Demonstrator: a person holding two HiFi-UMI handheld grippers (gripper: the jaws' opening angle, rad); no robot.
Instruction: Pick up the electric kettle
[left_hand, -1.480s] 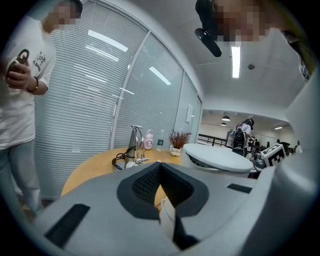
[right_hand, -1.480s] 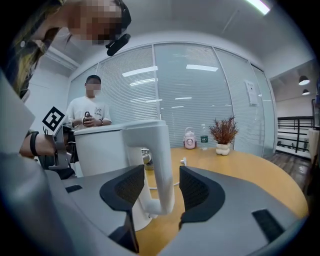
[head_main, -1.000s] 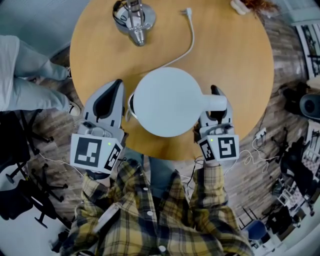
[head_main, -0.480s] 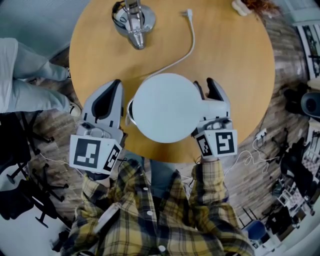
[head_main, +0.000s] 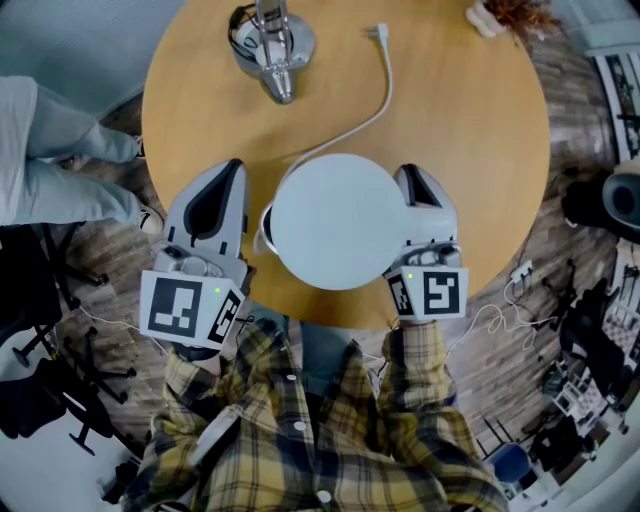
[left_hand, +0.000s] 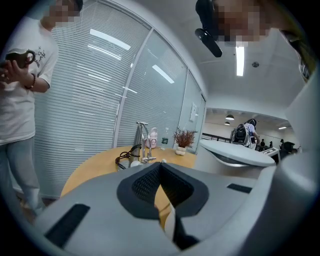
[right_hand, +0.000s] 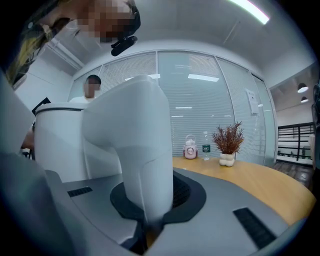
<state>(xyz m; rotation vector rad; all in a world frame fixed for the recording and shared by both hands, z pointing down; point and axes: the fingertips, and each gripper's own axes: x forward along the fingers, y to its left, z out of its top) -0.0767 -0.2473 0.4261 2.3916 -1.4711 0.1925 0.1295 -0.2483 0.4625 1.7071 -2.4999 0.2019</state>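
Observation:
The white electric kettle (head_main: 335, 220) stands near the front edge of the round wooden table (head_main: 470, 120); its handle juts to the right. My right gripper (head_main: 418, 185) has just been closing its jaws. In the right gripper view both pads press on the white handle (right_hand: 142, 165), which stands between them. My left gripper (head_main: 228, 180) rests just left of the kettle, apart from it. Its jaws meet at the tips and hold nothing. In the left gripper view the kettle's lid (left_hand: 235, 155) shows at the right.
A white power cord (head_main: 370, 100) runs from the kettle to a plug at the table's far side. A chrome stand (head_main: 272, 45) with a black cable is at the back left, a small potted plant (head_main: 510, 12) at the back right. A person's legs (head_main: 50, 150) are left of the table.
The right gripper slid forward along the handle, and its jaws went from wide open to shut on it. The left gripper stayed put.

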